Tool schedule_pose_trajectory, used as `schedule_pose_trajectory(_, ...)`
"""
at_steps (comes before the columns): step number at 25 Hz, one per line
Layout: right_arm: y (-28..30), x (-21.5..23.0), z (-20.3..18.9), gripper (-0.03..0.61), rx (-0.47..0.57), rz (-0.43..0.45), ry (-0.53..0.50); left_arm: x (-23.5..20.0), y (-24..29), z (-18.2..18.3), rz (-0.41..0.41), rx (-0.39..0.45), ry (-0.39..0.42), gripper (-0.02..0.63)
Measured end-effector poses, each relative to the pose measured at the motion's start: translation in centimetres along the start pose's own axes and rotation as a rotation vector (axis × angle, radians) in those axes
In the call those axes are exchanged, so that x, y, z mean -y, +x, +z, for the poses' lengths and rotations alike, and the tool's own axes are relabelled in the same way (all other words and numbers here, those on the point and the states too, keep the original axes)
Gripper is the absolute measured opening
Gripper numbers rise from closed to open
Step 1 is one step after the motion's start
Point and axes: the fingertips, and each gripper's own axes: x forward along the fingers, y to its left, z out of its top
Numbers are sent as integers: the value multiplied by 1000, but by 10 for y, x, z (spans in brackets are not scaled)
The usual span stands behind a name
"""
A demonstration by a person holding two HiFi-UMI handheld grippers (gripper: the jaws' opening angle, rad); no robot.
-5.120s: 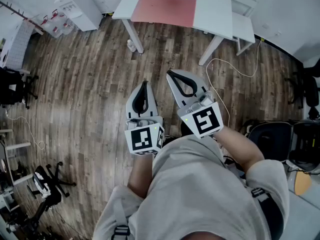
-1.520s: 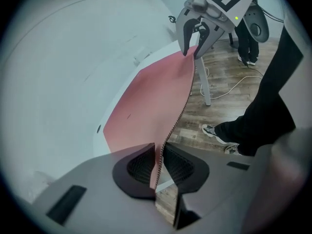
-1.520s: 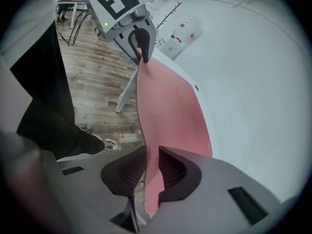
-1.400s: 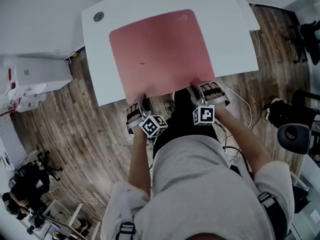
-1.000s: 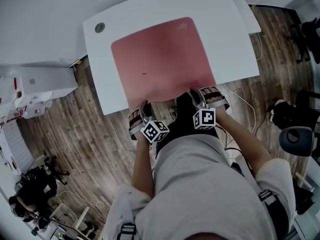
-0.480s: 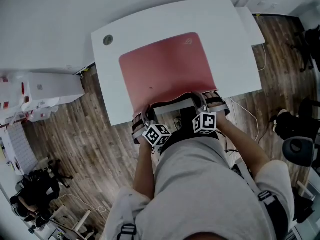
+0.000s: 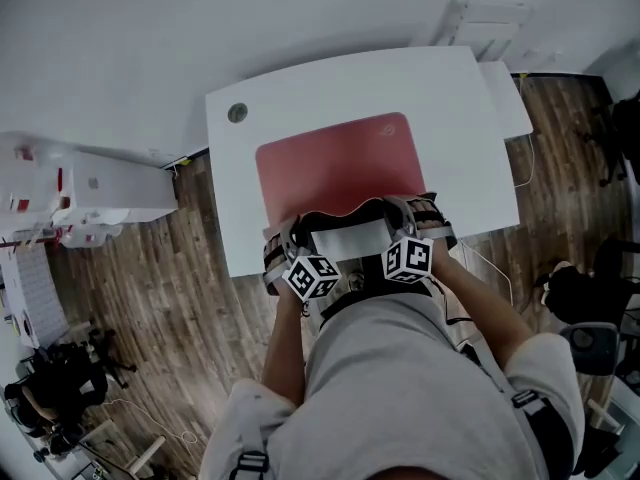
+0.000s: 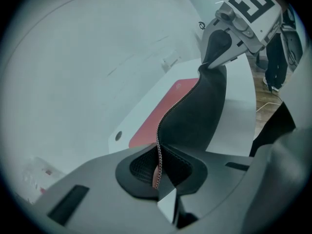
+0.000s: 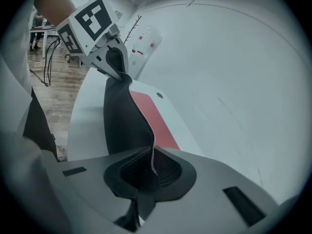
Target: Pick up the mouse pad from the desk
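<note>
Pinching the near edge of the mouse pad [image 7: 340,163], the left tongs [image 7: 283,240] and right tongs [image 7: 424,216] are each closed tight on it, that edge raised above the front edge of the counter [image 7: 470,118] with its dark underside showing, while the far half lies flat: lift begun, I judge, not finished.

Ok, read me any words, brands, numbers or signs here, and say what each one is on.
No text is legible.
mouse pad: small mark at its far right corner, too small to read.
left gripper, right gripper: square black-and-white marker patterns, no words.
white boxes: red marks, too blurred.
</note>
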Motion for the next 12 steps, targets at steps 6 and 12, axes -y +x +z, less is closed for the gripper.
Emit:
schedule_pose_trajectory(6, -1, 39, 25, 51, 68, -32, 101, -38, -4, 45, 32, 68, -109, 28)
schedule_pose_trajectory(12, 2, 73, 43, 51, 122, -59, 151, -61, 2, 69, 57, 130, -187, 28)
